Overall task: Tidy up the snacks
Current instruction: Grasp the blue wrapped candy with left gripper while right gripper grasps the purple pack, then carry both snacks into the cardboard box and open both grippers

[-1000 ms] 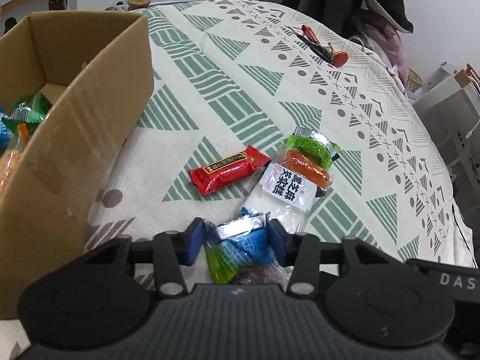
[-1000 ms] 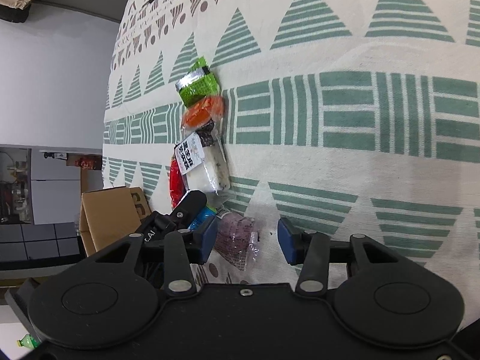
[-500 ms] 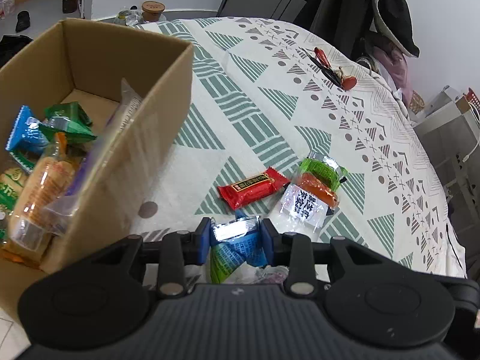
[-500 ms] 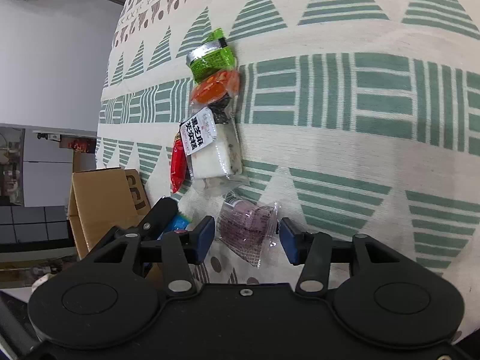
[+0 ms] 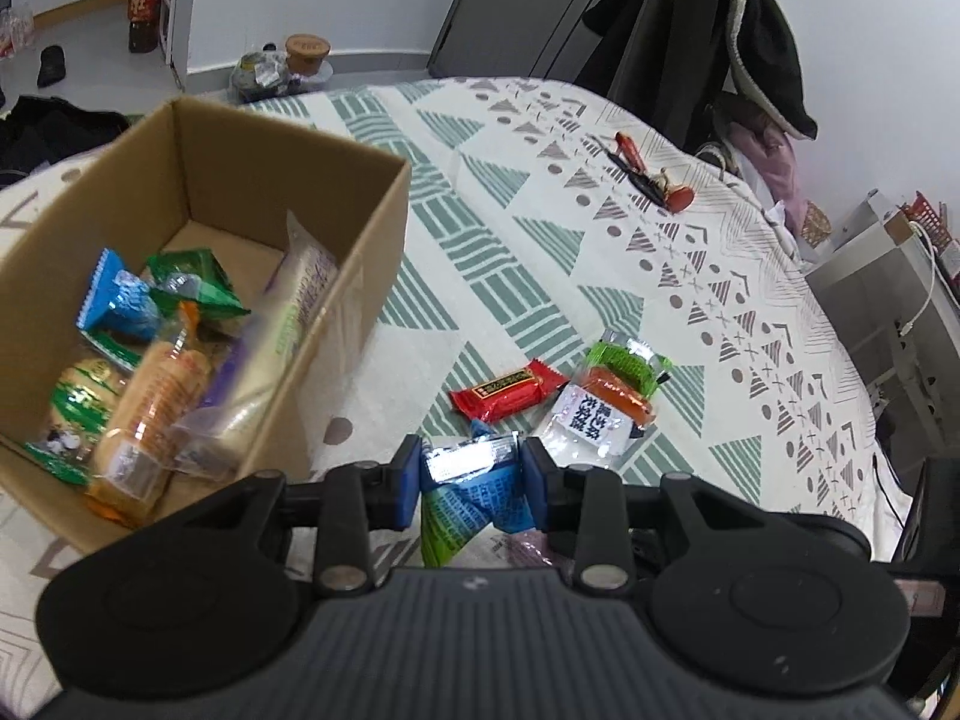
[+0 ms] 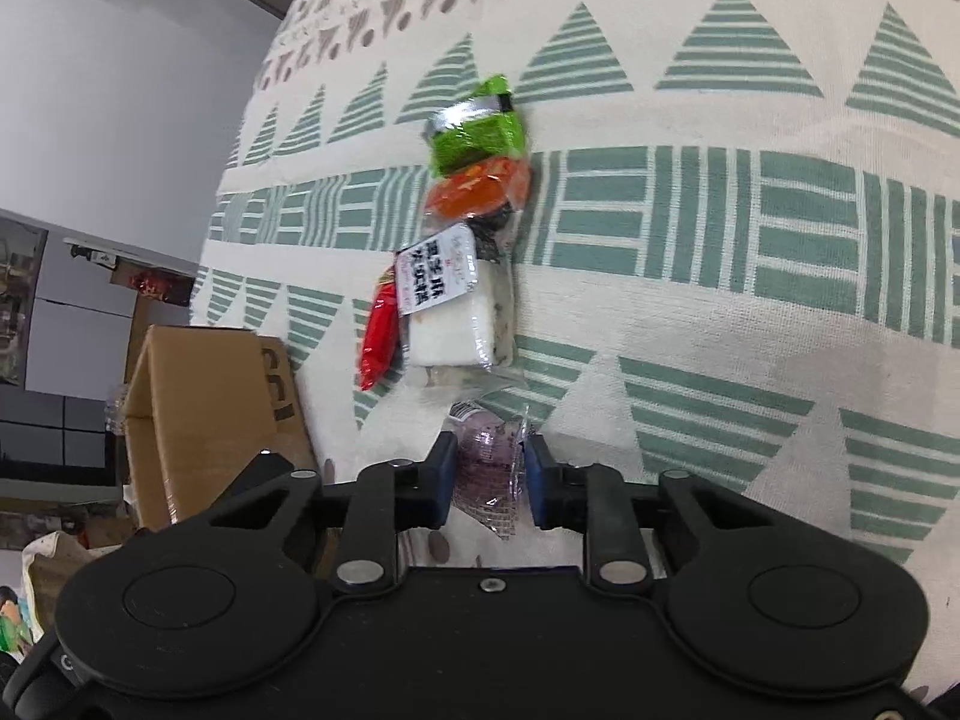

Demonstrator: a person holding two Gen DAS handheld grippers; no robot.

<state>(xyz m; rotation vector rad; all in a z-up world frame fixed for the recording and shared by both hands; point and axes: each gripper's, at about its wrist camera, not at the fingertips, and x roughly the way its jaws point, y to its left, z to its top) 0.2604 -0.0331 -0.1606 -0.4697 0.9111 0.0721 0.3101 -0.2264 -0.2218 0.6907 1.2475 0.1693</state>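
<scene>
My left gripper (image 5: pixel 471 480) is shut on a blue and green snack packet (image 5: pixel 468 492) and holds it above the cloth, right of the open cardboard box (image 5: pixel 360 252) that holds several snacks. My right gripper (image 6: pixel 487 471) is shut on a clear packet with a purple snack (image 6: pixel 489 468) at the cloth. On the cloth lie a red bar (image 5: pixel 510 391), a white rice cake pack (image 5: pixel 579 429), an orange packet (image 5: pixel 618 393) and a green packet (image 5: pixel 627 363). They also show in the right wrist view: the red bar (image 6: pixel 378 339), white pack (image 6: pixel 453 312), orange packet (image 6: pixel 480 189) and green packet (image 6: pixel 477 132).
The patterned tablecloth (image 5: pixel 540 228) covers a round table. A red-handled tool (image 5: pixel 651 177) lies at the far side. Coats hang on a rack (image 5: pixel 738 30) behind the table. The box also shows in the right wrist view (image 6: pixel 204 414).
My left gripper has risen with the blue and green packet, and the box interior has come into view. My right gripper has closed on the purple snack packet.
</scene>
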